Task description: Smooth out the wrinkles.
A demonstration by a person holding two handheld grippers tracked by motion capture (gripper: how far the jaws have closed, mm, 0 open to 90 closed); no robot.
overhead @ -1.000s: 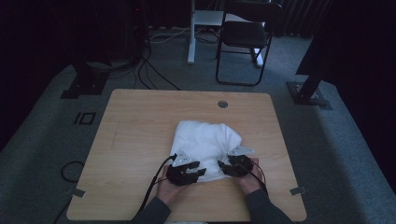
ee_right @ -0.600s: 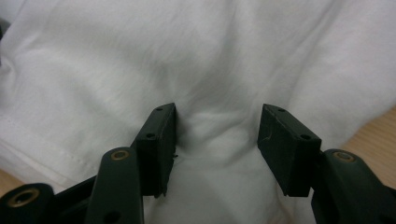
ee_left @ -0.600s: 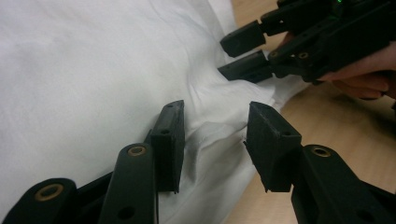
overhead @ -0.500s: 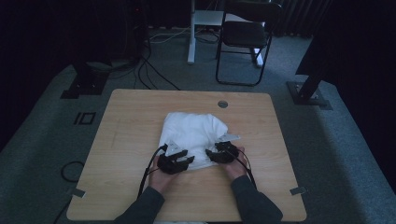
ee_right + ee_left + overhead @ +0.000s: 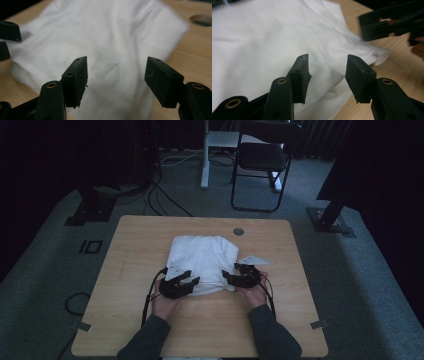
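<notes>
The folded white cloth lies mid-table just ahead of both grippers, left gripper and right gripper having just been opening, jaws apart over its near edge, nothing gripped, equally near

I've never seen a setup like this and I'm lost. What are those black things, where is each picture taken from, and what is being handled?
A person sits at a wooden table and holds a black two-jaw claw in each hand: the left claw and the right claw. The high view looks down from above. The other two pictures come from cameras riding on each claw, looking along its jaws. A folded white cloth lies on the table. Both claws have just been opening; their jaws stand apart above the cloth's near edge, gripping nothing. Beside the cloth lies a small white scrap.
</notes>
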